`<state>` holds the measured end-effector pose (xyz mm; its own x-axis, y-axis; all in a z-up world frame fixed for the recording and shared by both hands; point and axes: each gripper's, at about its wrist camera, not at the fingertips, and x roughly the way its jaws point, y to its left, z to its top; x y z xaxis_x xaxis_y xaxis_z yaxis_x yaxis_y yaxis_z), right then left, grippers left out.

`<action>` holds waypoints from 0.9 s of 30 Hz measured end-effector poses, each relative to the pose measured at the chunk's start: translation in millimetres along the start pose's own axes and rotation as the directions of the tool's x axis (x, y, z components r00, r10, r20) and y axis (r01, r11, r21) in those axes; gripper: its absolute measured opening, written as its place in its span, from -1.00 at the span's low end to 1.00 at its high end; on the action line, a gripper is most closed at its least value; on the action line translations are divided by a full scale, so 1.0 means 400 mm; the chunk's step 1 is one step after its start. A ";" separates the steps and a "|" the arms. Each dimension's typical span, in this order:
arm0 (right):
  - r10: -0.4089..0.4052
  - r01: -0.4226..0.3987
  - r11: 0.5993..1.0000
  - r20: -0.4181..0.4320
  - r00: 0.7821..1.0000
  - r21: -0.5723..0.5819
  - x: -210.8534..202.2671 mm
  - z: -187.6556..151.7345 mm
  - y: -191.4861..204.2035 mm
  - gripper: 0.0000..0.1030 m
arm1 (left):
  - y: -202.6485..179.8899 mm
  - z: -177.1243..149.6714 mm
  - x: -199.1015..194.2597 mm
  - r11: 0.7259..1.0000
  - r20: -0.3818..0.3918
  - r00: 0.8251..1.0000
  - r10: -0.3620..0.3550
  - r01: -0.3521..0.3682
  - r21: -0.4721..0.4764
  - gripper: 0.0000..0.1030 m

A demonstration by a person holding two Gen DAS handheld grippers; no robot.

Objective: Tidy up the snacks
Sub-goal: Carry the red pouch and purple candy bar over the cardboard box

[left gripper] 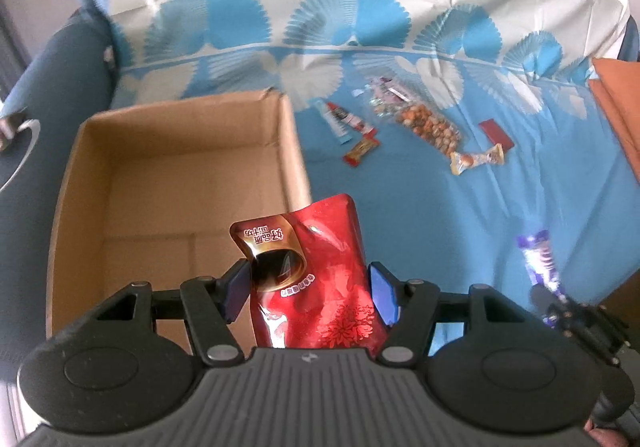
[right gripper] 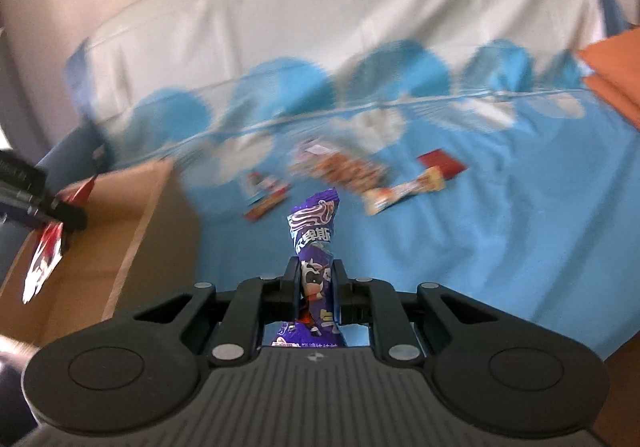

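Note:
My left gripper (left gripper: 308, 293) is shut on a red foil snack pouch (left gripper: 320, 279) and holds it over the near right corner of an open cardboard box (left gripper: 176, 183). My right gripper (right gripper: 316, 281) is shut on a purple snack bar (right gripper: 314, 239), held above the blue cloth; it also shows in the left wrist view (left gripper: 540, 259). The box (right gripper: 120, 231) lies to the right gripper's left, with the red pouch (right gripper: 44, 259) over it. Several small snacks lie on the cloth beyond: a bag of nuts (left gripper: 430, 125), a red and gold candy (left gripper: 360, 151), a cream wrapped bar (left gripper: 476, 159).
A blue and white patterned cloth (left gripper: 440, 215) covers the surface. An orange cushion (left gripper: 620, 103) sits at the right edge. A dark blue sofa arm (left gripper: 48, 87) is left of the box. A flat red packet (left gripper: 496, 133) and small sachets (left gripper: 340, 119) lie among the snacks.

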<state>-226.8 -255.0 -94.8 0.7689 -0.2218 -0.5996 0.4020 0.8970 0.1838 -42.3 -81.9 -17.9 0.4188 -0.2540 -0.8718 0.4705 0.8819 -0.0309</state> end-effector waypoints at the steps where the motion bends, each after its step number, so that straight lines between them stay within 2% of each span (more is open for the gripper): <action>1: 0.028 -0.028 0.999 -0.021 0.999 -0.020 -0.013 -0.012 0.027 -0.70 | 0.018 -0.027 -0.017 1.000 0.003 1.000 0.007 -0.007 -0.008 0.33; 5: 0.075 -0.080 0.992 -0.053 0.996 -0.096 -0.064 -0.049 0.124 -0.70 | 0.078 -0.139 -0.076 0.999 0.016 1.000 0.019 -0.018 -0.035 0.33; 9: 0.075 -0.078 0.988 -0.029 0.997 -0.136 -0.110 -0.055 0.187 -0.70 | 0.117 -0.211 -0.113 0.999 0.032 0.999 0.011 -0.010 -0.039 0.33; 21: 0.023 -0.014 0.977 0.039 0.999 -0.212 -0.229 -0.074 0.296 -0.70 | 0.173 -0.286 -0.204 0.996 0.127 0.989 -0.078 0.082 -0.026 0.33; 27: -0.006 0.025 0.967 0.074 0.997 -0.252 -0.278 -0.082 0.350 -0.70 | 0.228 -0.316 -0.251 0.991 0.176 0.979 -0.100 0.114 -0.067 0.33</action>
<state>-272.4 -92.0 -28.0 0.8010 -0.2549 -0.5417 0.2824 0.9587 -0.0335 -139.6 74.4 5.2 0.4996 -0.4071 -0.7646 0.4617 0.8720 -0.1626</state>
